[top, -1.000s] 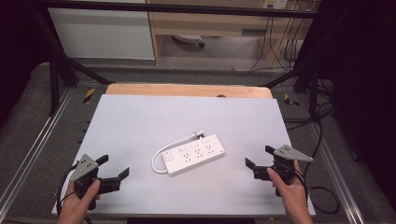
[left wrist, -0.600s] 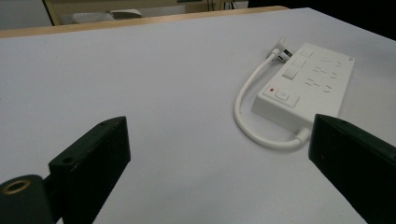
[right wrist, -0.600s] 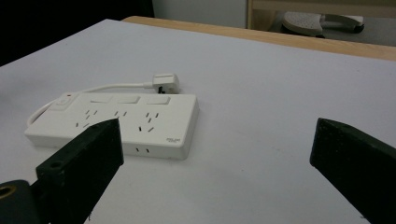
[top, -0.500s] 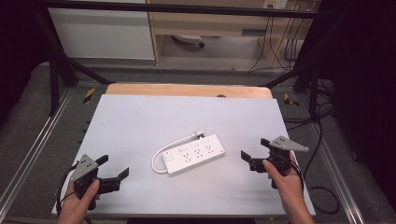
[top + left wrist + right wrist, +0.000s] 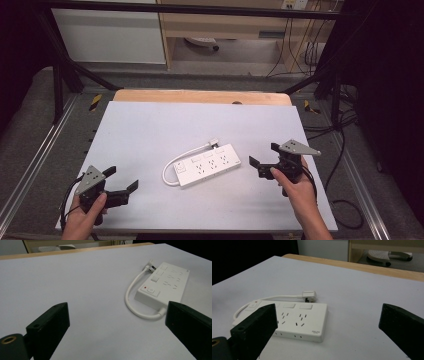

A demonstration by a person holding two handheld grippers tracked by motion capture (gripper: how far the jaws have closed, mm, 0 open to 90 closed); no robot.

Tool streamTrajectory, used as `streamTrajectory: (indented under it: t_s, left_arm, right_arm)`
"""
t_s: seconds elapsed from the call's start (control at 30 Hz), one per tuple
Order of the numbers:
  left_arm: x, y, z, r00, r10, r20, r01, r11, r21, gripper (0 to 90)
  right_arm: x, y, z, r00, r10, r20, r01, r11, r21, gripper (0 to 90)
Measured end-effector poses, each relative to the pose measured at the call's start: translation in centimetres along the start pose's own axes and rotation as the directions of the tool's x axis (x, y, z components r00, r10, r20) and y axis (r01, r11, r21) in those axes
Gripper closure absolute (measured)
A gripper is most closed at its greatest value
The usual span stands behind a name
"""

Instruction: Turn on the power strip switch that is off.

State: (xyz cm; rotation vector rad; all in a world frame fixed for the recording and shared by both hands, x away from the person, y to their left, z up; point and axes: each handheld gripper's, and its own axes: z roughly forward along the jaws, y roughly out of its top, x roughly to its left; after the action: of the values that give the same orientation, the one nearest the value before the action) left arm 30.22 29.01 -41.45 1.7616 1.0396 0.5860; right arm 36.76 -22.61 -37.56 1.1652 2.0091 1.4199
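From above, a white table [image 5: 150, 130] with a wooden far edge holds a power strip [image 5: 207, 164] at its middle, between the left gripper [image 5: 121, 184] and right gripper [image 5: 264, 159], both open and empty. Each gripper view shows wide-apart jaws framing the strip.

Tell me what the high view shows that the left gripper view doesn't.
High view alone: both hands, the left gripper and right gripper whole, the grey floor and the black frame. Left gripper view alone: the red mark beside the strip's switch. Both share the white rectangular plastic power strip, its looped white cord and the pale table top.
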Motion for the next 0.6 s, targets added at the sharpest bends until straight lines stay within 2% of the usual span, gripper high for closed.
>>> streamTrajectory:
  t_s: [0.6]
  left_arm:
    - [-0.1, 0.0, 0.1, 1.0000, -0.001, 0.009, 0.001, 1.0000, 0.004, 5.6]
  right_arm:
    - [2.1, 2.0, 1.6, 0.9981, -0.035, -0.050, 0.034, 0.999, -0.010, 2.5]
